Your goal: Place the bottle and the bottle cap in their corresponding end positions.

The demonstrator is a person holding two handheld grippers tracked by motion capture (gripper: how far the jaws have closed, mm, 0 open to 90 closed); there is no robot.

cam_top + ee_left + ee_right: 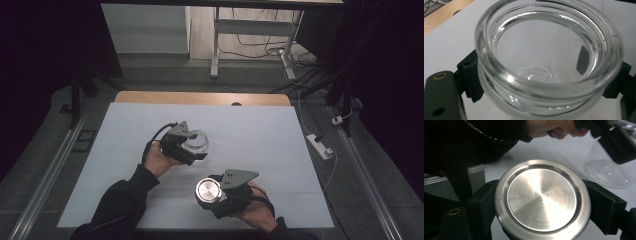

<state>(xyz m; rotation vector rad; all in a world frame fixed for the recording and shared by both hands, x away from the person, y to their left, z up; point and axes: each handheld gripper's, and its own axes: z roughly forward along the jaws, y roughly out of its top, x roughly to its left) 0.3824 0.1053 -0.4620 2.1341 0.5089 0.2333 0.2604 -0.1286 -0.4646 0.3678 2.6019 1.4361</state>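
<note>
A clear glass jar is clamped in my left gripper above the middle of the white table. In the left gripper view the jar sits mouth up between the black jaws, which press on its neck from both sides. My right gripper is shut on a round steel lid, nearer the front edge and to the right of the jar. The lid faces the camera in the right gripper view, with a black jaw tight against each side. The jar's base and the left hand appear behind it.
The white table top has a wooden strip along its far edge. A white power strip lies on the floor to the right. Metal rails run along both sides. Desk legs and cables stand beyond.
</note>
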